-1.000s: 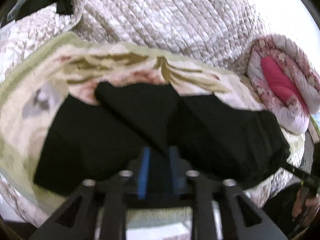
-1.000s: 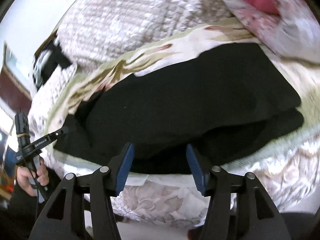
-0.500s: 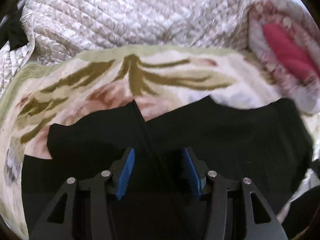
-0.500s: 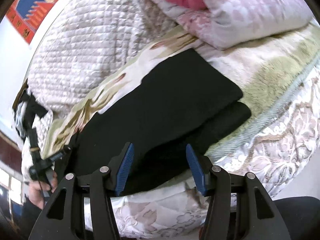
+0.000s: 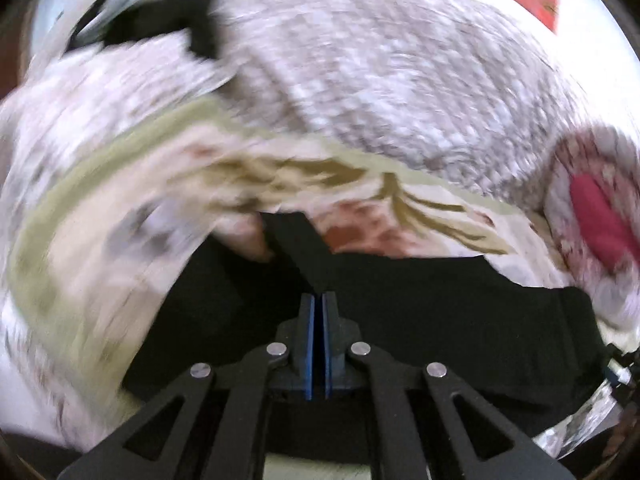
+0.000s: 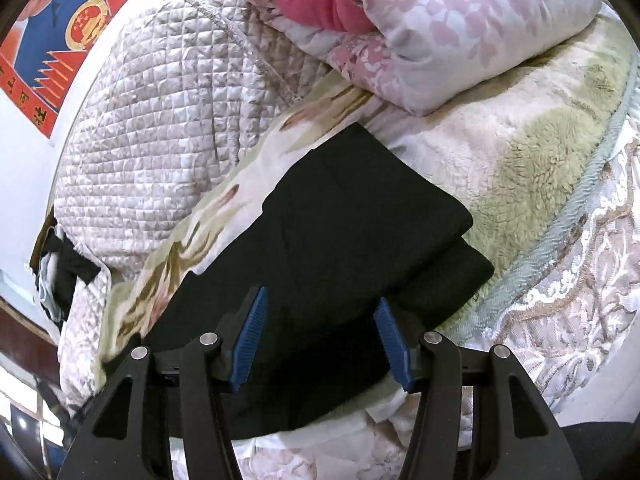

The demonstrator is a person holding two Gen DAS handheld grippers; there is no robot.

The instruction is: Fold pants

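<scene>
Underneath: fleecy floral blanket [image 6: 532,152] — quilt [image 6: 160,128] behind.
Pants [image 6: 344,232]: black, folded flat.
Left gripper [image 5: 319,300]: clenched, perhaps pinching fabric.
Right gripper [image 6: 320,320]: released.

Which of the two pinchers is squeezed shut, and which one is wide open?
The left gripper is squeezed shut: its blue pads meet, pinching a fold of the black pants. The right gripper is open, pads apart above the pants.

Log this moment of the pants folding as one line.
left hand-held gripper: shut on a fold of the black pants | right hand-held gripper: open above pants, not gripping | pants: partly folded on bed blanket
</scene>
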